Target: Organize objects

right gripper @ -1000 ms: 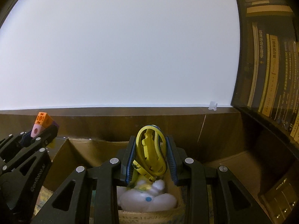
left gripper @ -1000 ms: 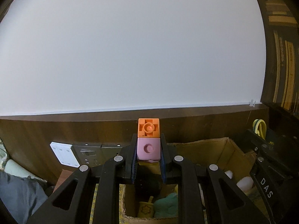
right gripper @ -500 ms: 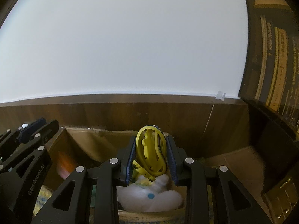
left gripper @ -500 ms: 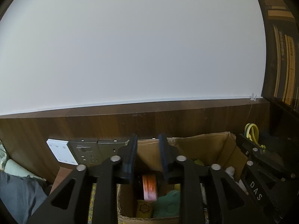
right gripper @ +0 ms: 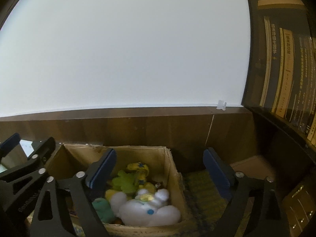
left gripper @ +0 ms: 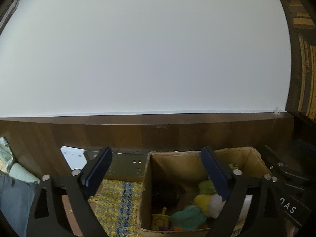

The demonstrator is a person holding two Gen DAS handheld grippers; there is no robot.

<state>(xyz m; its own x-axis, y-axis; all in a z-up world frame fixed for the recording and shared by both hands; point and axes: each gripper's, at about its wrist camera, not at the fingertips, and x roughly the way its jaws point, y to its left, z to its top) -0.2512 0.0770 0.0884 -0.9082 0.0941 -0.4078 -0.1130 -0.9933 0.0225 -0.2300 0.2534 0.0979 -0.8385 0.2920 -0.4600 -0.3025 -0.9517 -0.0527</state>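
An open cardboard box (left gripper: 147, 169) (right gripper: 169, 169) stands by the wood-panelled wall and holds several toys: a white plush (right gripper: 146, 207), a teal plush (left gripper: 187, 217) (right gripper: 101, 207), a green plush (right gripper: 123, 180) and a yellow ring toy (right gripper: 139, 168). My left gripper (left gripper: 156, 165) is open and empty above the box's left part. My right gripper (right gripper: 160, 165) is open and empty above the box. The orange and pink block stack is barely visible at the box's bottom (left gripper: 176, 229).
A yellow-and-blue woven mat (left gripper: 118, 201) (right gripper: 205, 193) lies under the box. Wall sockets (left gripper: 126, 164) and a white switch plate (left gripper: 74, 158) sit left of the box. A dark bookshelf (right gripper: 282, 69) stands at the right. Another cardboard piece (right gripper: 250, 165) lies right.
My left gripper opened and dropped the orange and pink blocks into the box. My right gripper then opened and let the yellow ring toy fall in. Both jaws now stand wide.
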